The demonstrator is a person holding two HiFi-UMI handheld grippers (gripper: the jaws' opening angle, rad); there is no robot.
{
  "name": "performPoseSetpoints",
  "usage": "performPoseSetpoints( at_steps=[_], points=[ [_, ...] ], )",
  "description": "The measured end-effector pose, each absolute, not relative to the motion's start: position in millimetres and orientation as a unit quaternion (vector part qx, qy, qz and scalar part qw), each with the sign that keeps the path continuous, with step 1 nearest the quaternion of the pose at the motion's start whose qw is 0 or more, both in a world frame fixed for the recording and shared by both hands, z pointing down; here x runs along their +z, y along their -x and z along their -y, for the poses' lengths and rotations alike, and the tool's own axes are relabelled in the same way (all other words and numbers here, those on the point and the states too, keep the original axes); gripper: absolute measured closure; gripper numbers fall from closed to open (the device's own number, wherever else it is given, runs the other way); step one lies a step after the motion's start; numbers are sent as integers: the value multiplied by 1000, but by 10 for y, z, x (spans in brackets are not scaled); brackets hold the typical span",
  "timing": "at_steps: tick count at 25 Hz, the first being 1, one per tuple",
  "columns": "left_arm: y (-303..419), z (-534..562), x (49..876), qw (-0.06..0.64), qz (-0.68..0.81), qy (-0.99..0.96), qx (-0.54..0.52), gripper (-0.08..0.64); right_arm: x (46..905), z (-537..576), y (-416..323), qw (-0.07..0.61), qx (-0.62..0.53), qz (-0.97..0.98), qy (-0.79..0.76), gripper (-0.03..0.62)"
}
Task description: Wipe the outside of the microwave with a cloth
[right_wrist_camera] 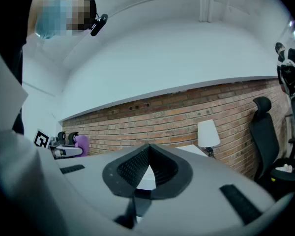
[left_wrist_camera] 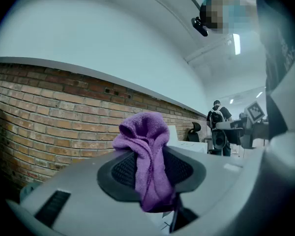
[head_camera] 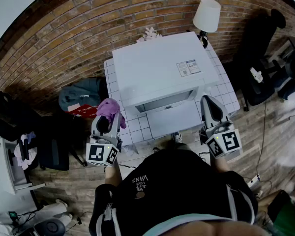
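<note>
The left gripper (head_camera: 108,117) has its fingers clamped on a bunched purple microfibre cloth (left_wrist_camera: 146,151), just left of the boxy white microwave (head_camera: 160,70) on the white tiled surface (head_camera: 227,95) (poised to wipe, I judge). The right gripper (right_wrist_camera: 148,149) has its fingers pressed together, empty. A white-shaded lamp (head_camera: 207,14) beyond them crowds the microwave's back corner.

Grey left gripper (head_camera: 107,121) and right gripper (head_camera: 210,104) carry black-and-white marker cubes (head_camera: 102,154); the shirt (head_camera: 177,181) is black.

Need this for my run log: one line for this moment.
left gripper: shut on purple cloth | right gripper: shut, empty | microwave: not touched
</note>
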State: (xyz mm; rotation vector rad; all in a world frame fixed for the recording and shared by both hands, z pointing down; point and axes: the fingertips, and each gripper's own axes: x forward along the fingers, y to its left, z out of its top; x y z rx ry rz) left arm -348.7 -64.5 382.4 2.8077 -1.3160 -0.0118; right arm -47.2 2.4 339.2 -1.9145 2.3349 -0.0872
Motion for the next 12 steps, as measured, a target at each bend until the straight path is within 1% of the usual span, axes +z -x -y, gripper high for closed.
performPoseSetpoints(
  at_steps=[3, 12],
  points=[
    [3524, 621, 3832, 18, 421, -907, -4, 420, 3367, -53, 528, 71, -25, -774, 628, 589],
    [3639, 584, 3820, 15, 402, -915, 1, 420, 3381, -146, 629, 67, -33, -763, 642, 589]
  ],
)
